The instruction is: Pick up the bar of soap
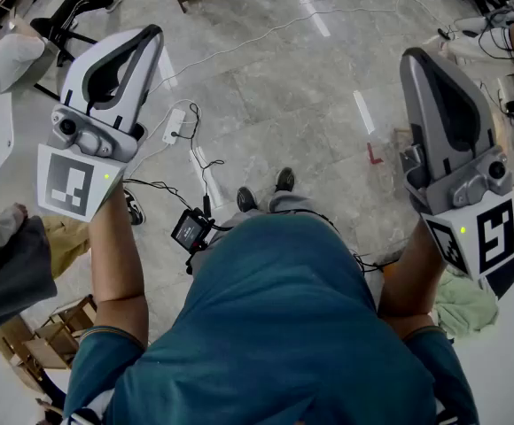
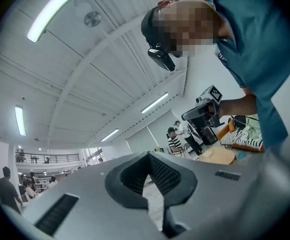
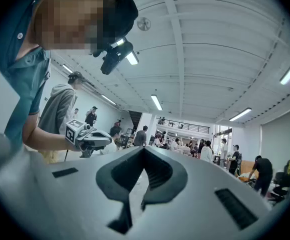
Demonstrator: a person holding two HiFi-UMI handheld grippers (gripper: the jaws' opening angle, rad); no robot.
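Grippers held up, both shut and empty

The left gripper (image 1: 153, 32) and the right gripper (image 1: 410, 55) are held about level and well apart, above the grey floor (image 1: 310, 122). On each one the fingers (image 2: 162, 176) are pressed together with nothing between them. The person's dark shoes (image 1: 284, 180) stand on the floor between the two pairs of fingers. The bar of soap is not near any fingers; no view shows it.

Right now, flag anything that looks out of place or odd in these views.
No bar of soap shows in any view. Both the left tongs and right tongs are held up, shut and empty, facing the open room. Loose cables straggle across the floor near the person's shoes.
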